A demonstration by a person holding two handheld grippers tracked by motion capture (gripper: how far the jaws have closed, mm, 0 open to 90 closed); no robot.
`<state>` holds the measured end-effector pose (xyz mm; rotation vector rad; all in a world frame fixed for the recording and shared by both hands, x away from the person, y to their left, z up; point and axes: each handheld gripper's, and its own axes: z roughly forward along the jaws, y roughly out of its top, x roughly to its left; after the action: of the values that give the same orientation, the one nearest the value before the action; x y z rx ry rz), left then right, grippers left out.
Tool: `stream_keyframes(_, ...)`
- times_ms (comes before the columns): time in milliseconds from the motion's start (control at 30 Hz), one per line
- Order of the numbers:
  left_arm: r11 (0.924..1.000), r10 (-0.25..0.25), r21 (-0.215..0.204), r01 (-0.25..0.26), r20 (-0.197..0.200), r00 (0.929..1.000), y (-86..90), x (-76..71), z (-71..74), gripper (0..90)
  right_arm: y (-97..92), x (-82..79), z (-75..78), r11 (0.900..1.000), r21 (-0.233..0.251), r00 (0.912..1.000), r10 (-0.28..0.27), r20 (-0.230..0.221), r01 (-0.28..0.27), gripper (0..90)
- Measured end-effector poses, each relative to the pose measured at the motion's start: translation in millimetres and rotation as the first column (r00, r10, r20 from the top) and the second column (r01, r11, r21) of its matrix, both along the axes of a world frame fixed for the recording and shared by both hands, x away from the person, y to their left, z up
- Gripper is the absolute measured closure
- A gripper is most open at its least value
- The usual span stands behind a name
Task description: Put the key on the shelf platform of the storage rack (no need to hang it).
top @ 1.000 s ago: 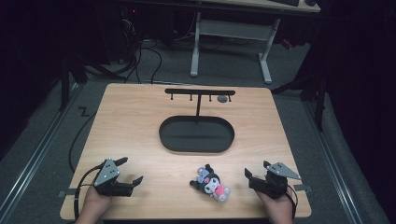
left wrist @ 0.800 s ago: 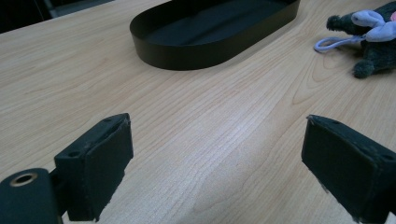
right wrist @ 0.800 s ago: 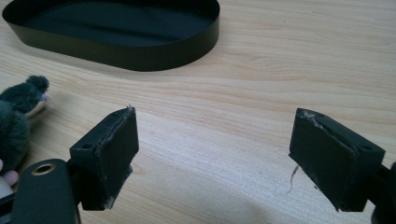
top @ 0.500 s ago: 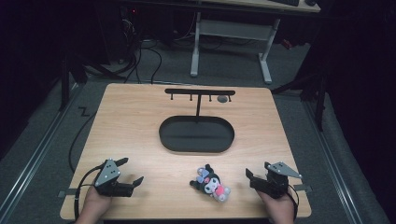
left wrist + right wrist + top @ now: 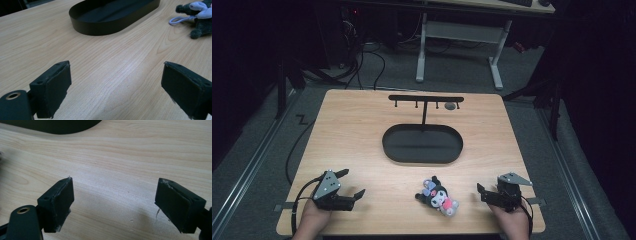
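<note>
Dark room, pale wood table. Plush toy lies at 6 o'clock edge, just below oval black tray; long axis runs 10→4 o'clock. Right hand-held gripper nearer, toy at its 9 o'clock; left hand-held gripper farther, toy at its 3. Both released, jaws wide, nothing held. Count: 1 toy, 1 tray, 1 T-rack, 2 grippers.

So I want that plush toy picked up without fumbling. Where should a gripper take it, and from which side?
Probably the plush toy by its dark body, from above with the right gripper, which is nearer. It lies flat and slantwise, so the jaws should close across its narrow width.
</note>
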<state>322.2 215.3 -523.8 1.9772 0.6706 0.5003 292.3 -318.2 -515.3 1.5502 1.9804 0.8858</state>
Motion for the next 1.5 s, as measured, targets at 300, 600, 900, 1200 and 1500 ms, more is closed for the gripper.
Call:
stream_keyframes(300, 1.0000, 0.002, 0.009, -0.002, -0.002, 1.0000, 0.2, -0.9, -1.1, 9.8, 2.5, 3.6, 9.0, 0.9989, -0.043, 0.9984, 0.016, -0.055, -0.019, 15.5)
stream_keyframes(600, 0.9999, 0.006, 0.009, -0.006, -0.004, 1.0000, 2.4, -1.9, -0.7, 9.8, 7.5, 7.0, 17.9, 0.9964, -0.037, 0.9897, 0.072, -0.124, -0.077, 15.6)
stream_keyframes(900, 1.0000, 0.002, 0.010, -0.002, -0.002, 1.0000, 1.8, -2.0, -0.4, 9.7, 16.0, 4.6, 20.2, 0.9838, -0.098, 0.9682, 0.126, -0.216, -0.150, 15.9)
stream_keyframes(1200, 0.9999, -0.001, 0.011, 0.001, -0.004, 1.0000, 1.5, -1.8, -0.8, 9.7, 17.8, 8.7, 24.8, 0.9564, -0.182, 0.9347, 0.163, -0.316, -0.228, 15.9)
stream_keyframes(1500, 0.9999, -0.003, 0.012, 0.003, -0.006, 1.0000, 1.4, -1.7, -0.9, 9.8, 23.5, 18.2, 34.1, 0.9277, -0.232, 0.8996, 0.184, -0.396, -0.292, 16.2)
